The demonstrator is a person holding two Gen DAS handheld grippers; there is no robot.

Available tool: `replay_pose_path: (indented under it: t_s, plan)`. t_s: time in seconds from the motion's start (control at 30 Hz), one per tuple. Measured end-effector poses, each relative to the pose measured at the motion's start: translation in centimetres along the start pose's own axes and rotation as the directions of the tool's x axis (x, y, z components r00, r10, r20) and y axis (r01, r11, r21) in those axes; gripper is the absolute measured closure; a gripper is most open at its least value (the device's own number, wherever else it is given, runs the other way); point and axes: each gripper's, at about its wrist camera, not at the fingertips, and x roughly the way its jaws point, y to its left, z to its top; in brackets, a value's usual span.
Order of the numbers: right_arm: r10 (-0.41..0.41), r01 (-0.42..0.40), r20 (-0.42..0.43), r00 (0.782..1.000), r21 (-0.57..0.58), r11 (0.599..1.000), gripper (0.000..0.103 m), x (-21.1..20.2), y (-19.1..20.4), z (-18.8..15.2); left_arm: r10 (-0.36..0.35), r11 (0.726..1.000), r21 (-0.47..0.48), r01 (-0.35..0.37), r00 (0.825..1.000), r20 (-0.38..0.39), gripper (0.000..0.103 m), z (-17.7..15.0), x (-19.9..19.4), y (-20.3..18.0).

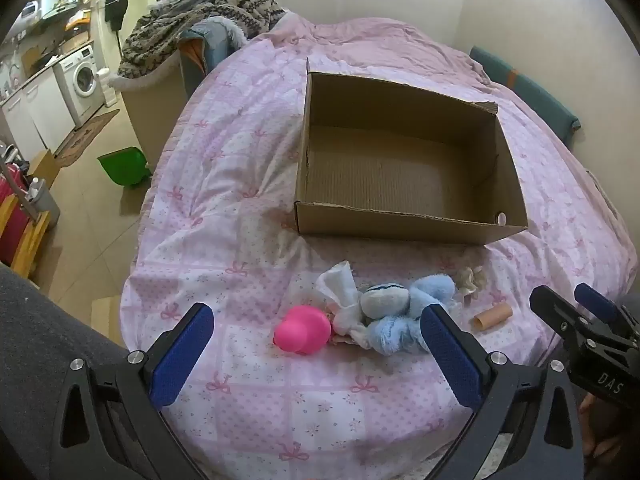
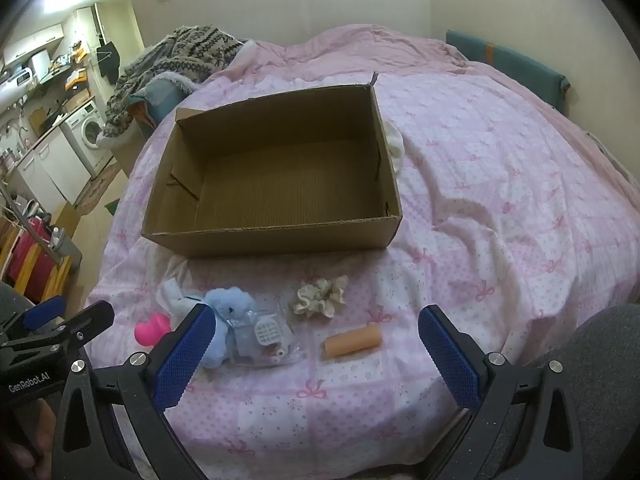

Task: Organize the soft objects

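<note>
An open, empty cardboard box (image 1: 400,224) (image 2: 272,242) sits on the pink bed. In front of it lie a pink soft toy (image 1: 304,330) (image 2: 154,330), a white cloth (image 1: 340,292), a blue plush (image 1: 400,312) (image 2: 228,308), a clear bag of small items (image 2: 268,340), a cream scrunchie (image 2: 320,298) (image 1: 470,280) and a tan foam roll (image 2: 354,344) (image 1: 494,316). My left gripper (image 1: 316,356) is open and empty, hovering just before the pink toy and plush. My right gripper (image 2: 314,356) is open and empty, near the foam roll and bag.
The pink quilt (image 1: 240,184) covers the bed. A knitted blanket (image 1: 200,16) is heaped at the far left corner. A teal cushion (image 2: 516,64) lies by the wall. A green bin (image 1: 124,168) and a washing machine (image 1: 82,80) stand on the floor at left.
</note>
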Motion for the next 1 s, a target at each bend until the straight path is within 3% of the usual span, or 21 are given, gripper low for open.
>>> replay_pose_path:
  t_s: [1.0]
  plan:
    - [0.002, -0.002, -0.002, 1.000, 0.002, 1.000, 0.000, 0.04, 0.00, -0.07, -0.006, 1.000, -0.004, 0.006, 1.000, -0.003, 0.000, 0.00, 0.00, 0.02]
